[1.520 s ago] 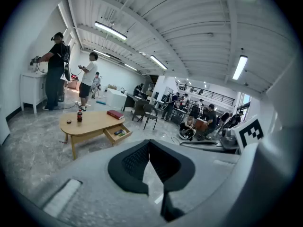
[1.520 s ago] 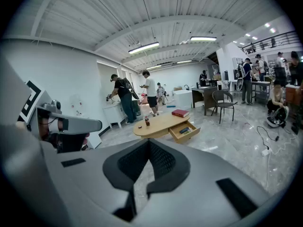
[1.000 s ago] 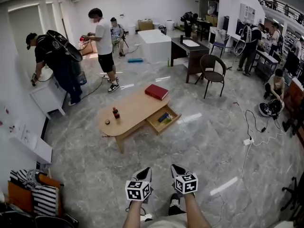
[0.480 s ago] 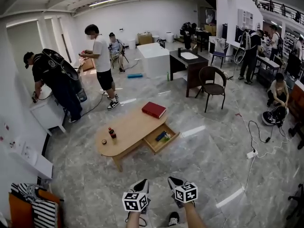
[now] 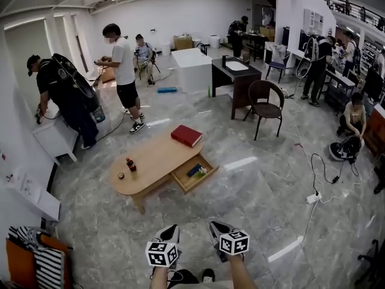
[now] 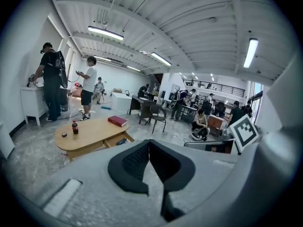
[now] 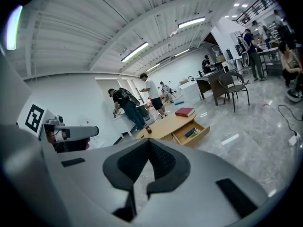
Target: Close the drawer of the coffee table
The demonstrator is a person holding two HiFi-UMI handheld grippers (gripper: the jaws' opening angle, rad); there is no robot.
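Presently approach step: drawer (image 5: 194, 172) stands open at table (image 5: 150, 158) edge; left gripper (image 5: 171, 228), right gripper (image 5: 216, 226) far off, jaws together, empty; next: walk up, push.

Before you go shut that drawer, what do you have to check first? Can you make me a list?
1. Drawer pulled out of the table: ok, it is there to shut.
2. Within reach: not ok; the table stands well off, so walk up first.
3. Left gripper empty, jaws together: ok.
4. Right gripper empty, jaws together: ok.
5. Things in the drawer lying below its rim: cannot tell from here.
6. Bottle upright on the table, away from the drawer: ok.
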